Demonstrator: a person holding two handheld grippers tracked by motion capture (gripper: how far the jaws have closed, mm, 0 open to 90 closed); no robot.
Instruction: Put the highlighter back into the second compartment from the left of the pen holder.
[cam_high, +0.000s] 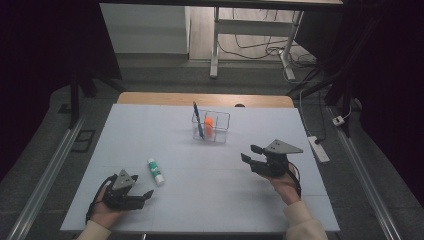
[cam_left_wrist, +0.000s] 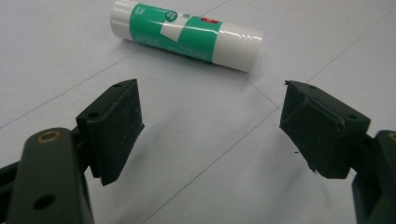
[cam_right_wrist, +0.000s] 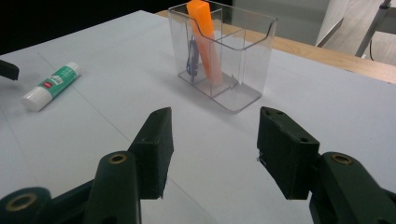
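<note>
A green-and-white glue stick (cam_high: 155, 171) (cam_left_wrist: 186, 34) (cam_right_wrist: 51, 86) lies flat on the white table (cam_high: 210, 200). Just short of it, near the front left, my left gripper (cam_high: 148, 194) (cam_left_wrist: 210, 126) stands open with nothing between its jaws. A clear plastic organizer (cam_high: 211, 126) (cam_right_wrist: 223, 53) stands upright toward the back middle, holding an orange marker (cam_high: 208, 125) (cam_right_wrist: 204, 39) and a blue pen (cam_high: 198, 120) (cam_right_wrist: 192, 58). My right gripper (cam_high: 251, 152) (cam_right_wrist: 215, 149) is open and empty at the right, pointing toward the organizer, well apart from it.
A wooden table edge (cam_high: 205, 99) runs behind the white surface. Beyond it stand a desk frame (cam_high: 250, 45) with cables on the floor. A power strip (cam_high: 318, 149) lies off the right side. Dark curtains flank both sides.
</note>
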